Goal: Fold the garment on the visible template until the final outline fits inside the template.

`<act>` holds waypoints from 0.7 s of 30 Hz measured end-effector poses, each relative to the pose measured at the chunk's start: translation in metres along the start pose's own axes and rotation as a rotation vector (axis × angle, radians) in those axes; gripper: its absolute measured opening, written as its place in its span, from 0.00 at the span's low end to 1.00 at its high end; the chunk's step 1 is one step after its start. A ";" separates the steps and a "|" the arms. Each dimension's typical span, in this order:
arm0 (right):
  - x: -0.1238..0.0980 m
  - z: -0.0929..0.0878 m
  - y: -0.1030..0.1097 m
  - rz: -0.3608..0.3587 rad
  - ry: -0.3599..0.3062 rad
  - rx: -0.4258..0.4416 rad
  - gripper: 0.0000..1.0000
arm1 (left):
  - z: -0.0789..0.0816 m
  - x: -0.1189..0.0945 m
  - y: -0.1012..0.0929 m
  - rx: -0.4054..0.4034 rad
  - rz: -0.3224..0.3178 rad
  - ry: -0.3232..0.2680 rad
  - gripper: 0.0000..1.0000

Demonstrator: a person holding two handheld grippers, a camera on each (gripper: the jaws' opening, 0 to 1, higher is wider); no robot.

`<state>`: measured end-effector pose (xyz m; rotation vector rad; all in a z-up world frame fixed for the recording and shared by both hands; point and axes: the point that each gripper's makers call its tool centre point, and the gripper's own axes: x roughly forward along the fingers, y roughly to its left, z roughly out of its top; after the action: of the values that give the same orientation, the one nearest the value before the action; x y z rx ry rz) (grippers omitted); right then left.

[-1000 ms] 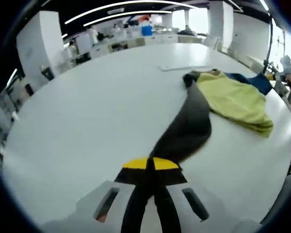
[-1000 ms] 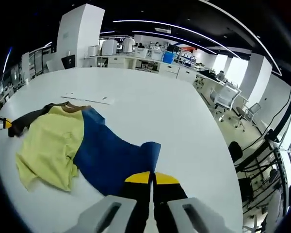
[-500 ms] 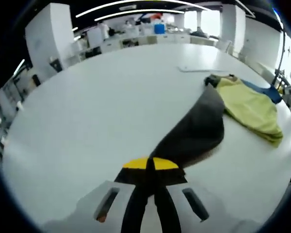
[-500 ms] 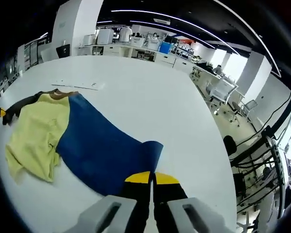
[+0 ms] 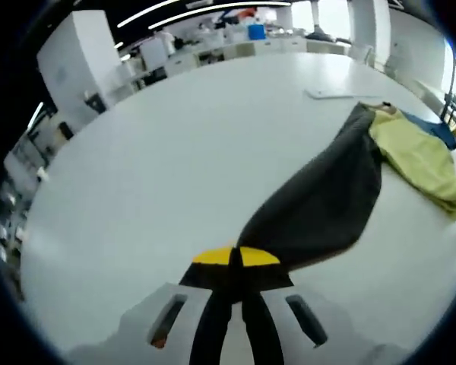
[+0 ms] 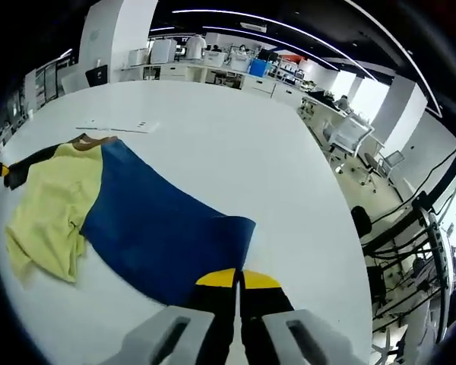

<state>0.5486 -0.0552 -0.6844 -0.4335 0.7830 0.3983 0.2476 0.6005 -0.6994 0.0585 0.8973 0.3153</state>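
L gripper clamped on garment's dark grey part, cloth running to 2 o'clock across white table. R gripper pinches blue part at hem; grip itself hidden under jaws. Template, 11 o'clock, too small to make out.

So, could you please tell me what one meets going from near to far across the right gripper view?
Right gripper → blue sleeve of the garment → brown collar → flat white sheet on the table → desks with a blue bin.

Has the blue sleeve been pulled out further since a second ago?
Yes. The blue sleeve, held by the right gripper, now stretches longer, away from the yellow body.
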 end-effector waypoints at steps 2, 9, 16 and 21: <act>0.001 0.000 0.002 0.014 0.000 -0.005 0.00 | 0.001 0.003 0.002 0.007 0.001 0.012 0.00; 0.002 -0.003 -0.001 0.024 0.007 0.031 0.00 | 0.000 0.009 0.005 0.020 0.007 0.032 0.00; 0.003 -0.003 0.001 0.029 0.004 0.037 0.00 | -0.003 0.007 0.006 0.046 0.018 0.037 0.00; 0.004 -0.001 0.005 0.053 -0.006 0.056 0.00 | -0.005 0.002 0.013 0.014 0.057 0.033 0.16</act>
<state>0.5480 -0.0503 -0.6893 -0.3594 0.7991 0.4254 0.2412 0.6129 -0.7014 0.0920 0.9320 0.3639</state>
